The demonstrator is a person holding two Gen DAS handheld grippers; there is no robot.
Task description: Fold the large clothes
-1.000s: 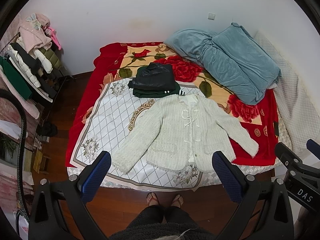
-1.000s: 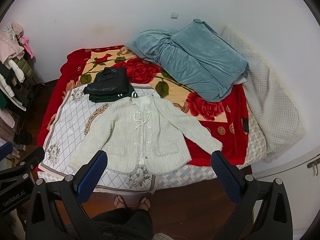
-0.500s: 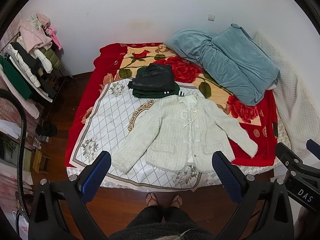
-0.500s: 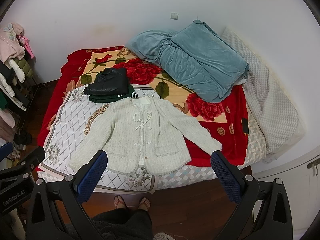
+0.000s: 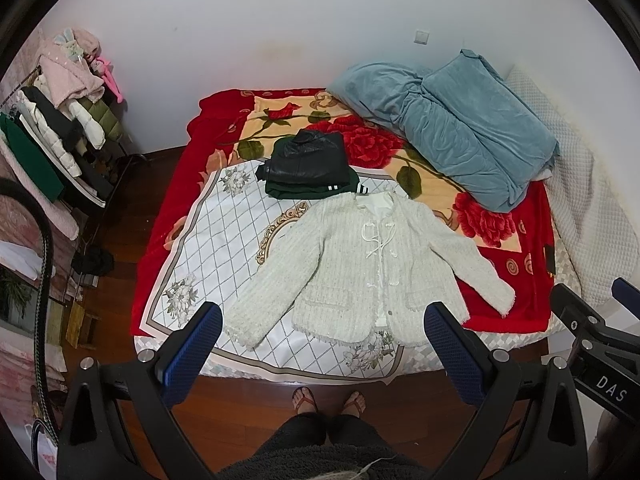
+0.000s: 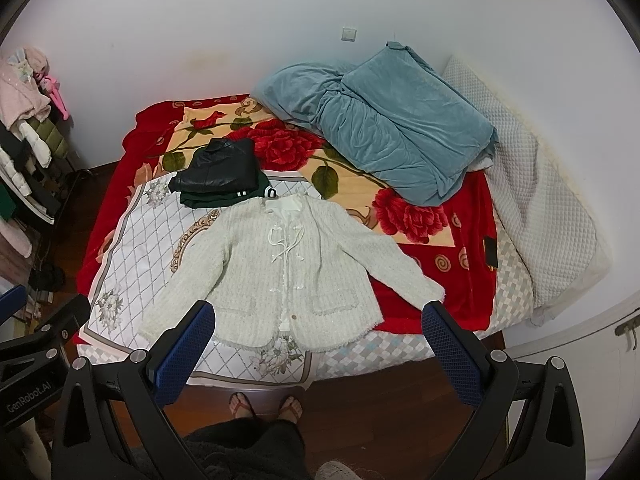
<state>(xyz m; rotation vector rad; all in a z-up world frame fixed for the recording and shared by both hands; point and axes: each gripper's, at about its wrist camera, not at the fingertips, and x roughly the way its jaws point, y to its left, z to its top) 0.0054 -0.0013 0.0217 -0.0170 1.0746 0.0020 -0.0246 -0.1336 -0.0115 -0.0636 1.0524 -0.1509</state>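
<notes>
I am looking down on a bed [image 5: 516,336] that fills the middle of both views, set against a plain white wall [image 5: 280,20] with a small switch plate [image 5: 422,36] high up. A red rose-patterned blanket [image 5: 516,304] covers the bed, and a white diamond-patterned sheet [image 5: 224,240] lies over its lower left part. A bulky blue-grey quilt [image 5: 456,128] is heaped in the upper right, with a pale quilted cover [image 5: 592,208] beside it at the right edge. Dark wooden floor [image 5: 256,404] runs along the bottom, where the person's sandalled feet [image 5: 328,398] stand. A crowded clothes rack [image 5: 52,140] fills the upper left of the left wrist view.

The white knit jacket [image 5: 372,264] lies flat, face up, in the centre of the bed, partly on the sheet and partly on the blanket. Its long axis runs from bottom to top of the frame: the collar points toward the wall, the hem toward the near edge. Both sleeves splay outward and down. A folded pile of dark clothes [image 5: 308,168] sits just above its collar.

My left tool [image 5: 324,354] hangs above the near edge of the bed with its fingers wide apart, gripping nothing. My right tool [image 6: 318,348] is likewise spread wide and empty.
</notes>
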